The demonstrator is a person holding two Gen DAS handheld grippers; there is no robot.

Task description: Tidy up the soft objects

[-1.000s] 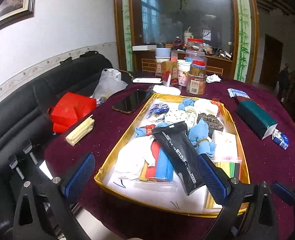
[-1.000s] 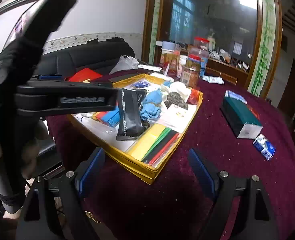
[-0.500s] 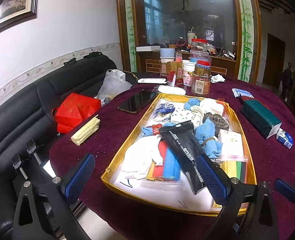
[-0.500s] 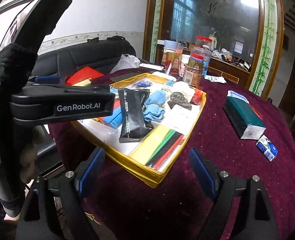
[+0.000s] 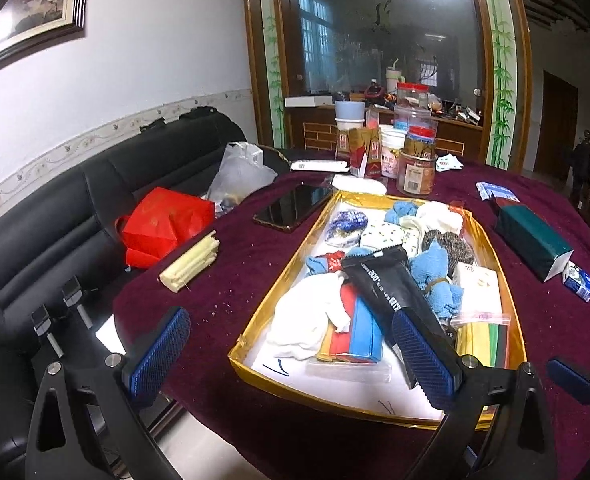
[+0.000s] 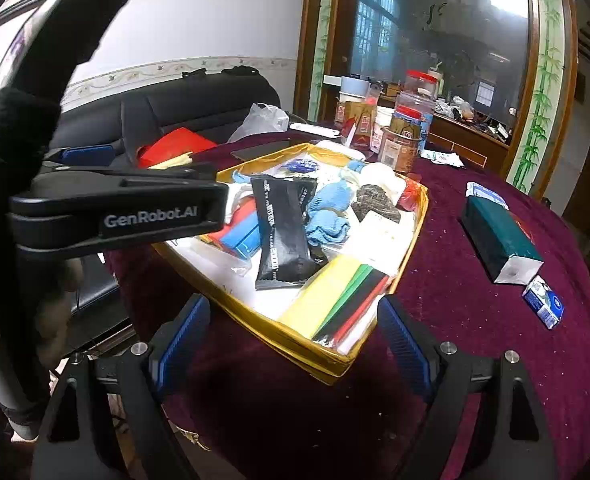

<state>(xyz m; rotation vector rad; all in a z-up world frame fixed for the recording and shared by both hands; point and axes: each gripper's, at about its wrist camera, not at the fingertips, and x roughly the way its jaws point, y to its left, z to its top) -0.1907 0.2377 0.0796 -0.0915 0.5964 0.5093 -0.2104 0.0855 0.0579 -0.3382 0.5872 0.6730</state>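
Inside the gold tray (image 5: 279, 300) at the table's (image 5: 255, 272) near edge, white cloth (image 5: 307, 320), blue towels (image 6: 329, 212) and a black pouch (image 6: 281, 232) lie heaped. Left gripper (image 5: 295, 356) and right gripper (image 6: 291, 344) both hover wide apart, empty.

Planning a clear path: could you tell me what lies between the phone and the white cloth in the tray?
Bare maroon tablecloth, then the tray's gold rim, in the left wrist view.

I read "GenRobot.AI" in pale letters on the side of the left gripper (image 6: 119, 216), seen from my right wrist camera. The black pouch (image 5: 391, 292) in the gold tray (image 5: 279, 280) carries white print; I make out only "200". Jar and carton labels are too small to read.
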